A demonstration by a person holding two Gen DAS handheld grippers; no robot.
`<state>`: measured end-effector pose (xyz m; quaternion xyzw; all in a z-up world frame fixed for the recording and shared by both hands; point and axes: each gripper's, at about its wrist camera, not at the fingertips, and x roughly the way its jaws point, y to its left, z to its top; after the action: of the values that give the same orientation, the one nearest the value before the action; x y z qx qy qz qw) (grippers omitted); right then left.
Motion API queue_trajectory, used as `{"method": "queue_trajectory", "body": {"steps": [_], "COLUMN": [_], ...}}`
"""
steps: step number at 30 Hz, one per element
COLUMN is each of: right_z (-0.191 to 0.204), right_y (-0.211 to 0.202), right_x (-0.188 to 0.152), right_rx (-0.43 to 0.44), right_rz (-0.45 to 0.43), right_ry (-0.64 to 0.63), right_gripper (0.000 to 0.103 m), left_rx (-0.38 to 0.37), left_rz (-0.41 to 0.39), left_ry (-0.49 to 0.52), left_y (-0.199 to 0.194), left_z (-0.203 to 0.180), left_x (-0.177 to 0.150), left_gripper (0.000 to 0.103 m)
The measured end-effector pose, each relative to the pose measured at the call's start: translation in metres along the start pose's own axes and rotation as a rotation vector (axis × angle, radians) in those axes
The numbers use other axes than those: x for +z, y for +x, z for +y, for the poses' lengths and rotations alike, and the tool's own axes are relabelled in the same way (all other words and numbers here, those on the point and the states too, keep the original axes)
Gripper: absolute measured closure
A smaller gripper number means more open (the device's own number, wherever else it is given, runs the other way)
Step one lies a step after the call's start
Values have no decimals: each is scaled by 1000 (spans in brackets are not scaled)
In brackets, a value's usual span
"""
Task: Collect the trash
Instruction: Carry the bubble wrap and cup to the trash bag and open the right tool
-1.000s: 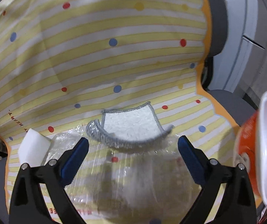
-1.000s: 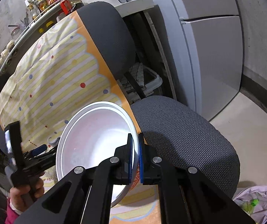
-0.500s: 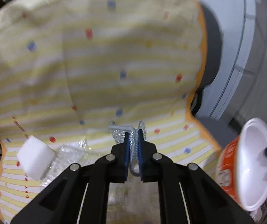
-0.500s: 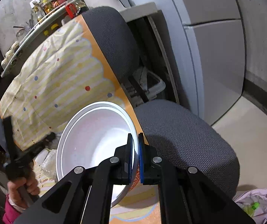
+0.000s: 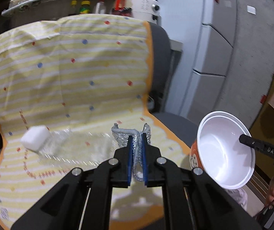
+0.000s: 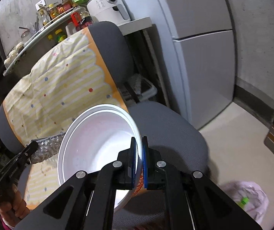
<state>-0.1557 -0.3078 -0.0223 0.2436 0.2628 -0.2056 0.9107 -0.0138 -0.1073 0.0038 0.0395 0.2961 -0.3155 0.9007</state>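
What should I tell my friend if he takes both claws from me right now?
Left claw: shut on the grey sparkly cloth, lifted off the chair.
Right claw: shut on the rim of the empty noodle bowl, tilted in the air.
On the chair: a white block and a clear plastic wrapper lie on the striped yellow cover.
Trash bag: on the floor, with something green inside.
Done: cloth and bowl picked up.
Left: probably drop both in the bag, then fetch the block and wrapper.

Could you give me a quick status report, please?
Left gripper shut on grey silvery scouring cloth. Right gripper shut on white foam bowl's rim. Nothing blocking.
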Motion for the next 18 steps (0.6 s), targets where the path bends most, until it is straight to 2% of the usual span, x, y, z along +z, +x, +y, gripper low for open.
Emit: {"method": "queue_trajectory", "body": {"steps": [7, 13, 18], "right_z": [-47, -97, -131], "right_y": [-44, -82, -106], "right_x": [-35, -63, -79], "right_rx": [-121, -237, -297], "right_rz": [5, -3, -12], "right_ry": [47, 112, 162], "right_gripper": [97, 97, 97], "left_rx": [-124, -222, -304], "left_rz": [30, 47, 58], "left_ry": [43, 112, 163], "left_y": [-8, -10, -11], "left_z": [-50, -100, -143], "left_x": [-31, -46, -56], "left_gripper": [97, 97, 97]}}
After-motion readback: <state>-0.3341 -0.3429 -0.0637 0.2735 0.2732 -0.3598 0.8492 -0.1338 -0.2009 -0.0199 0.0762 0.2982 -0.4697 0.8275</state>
